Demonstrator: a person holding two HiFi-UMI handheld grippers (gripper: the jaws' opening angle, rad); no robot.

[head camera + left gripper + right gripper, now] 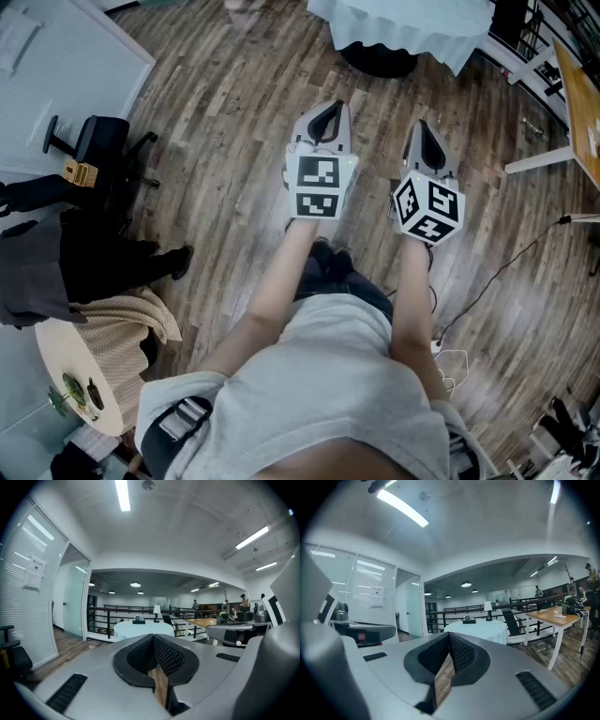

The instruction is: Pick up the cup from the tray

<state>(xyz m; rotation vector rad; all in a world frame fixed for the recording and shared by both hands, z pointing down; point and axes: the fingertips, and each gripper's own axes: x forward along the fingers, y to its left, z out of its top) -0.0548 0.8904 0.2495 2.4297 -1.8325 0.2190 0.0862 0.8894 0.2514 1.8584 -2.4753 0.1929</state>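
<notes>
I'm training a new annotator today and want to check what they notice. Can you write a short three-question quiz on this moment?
1. True or false: the left gripper and the right gripper both have their jaws closed with nothing between them.
2. Multiple choice: the round white-clothed table is A) ahead of both grippers, untouched; B) directly beneath them; C) pressed against their jaws.
3. Fill in: the tray with the cup sits on that table beside a small ____.
Key: 1 true; 2 A; 3 lamp.
</notes>
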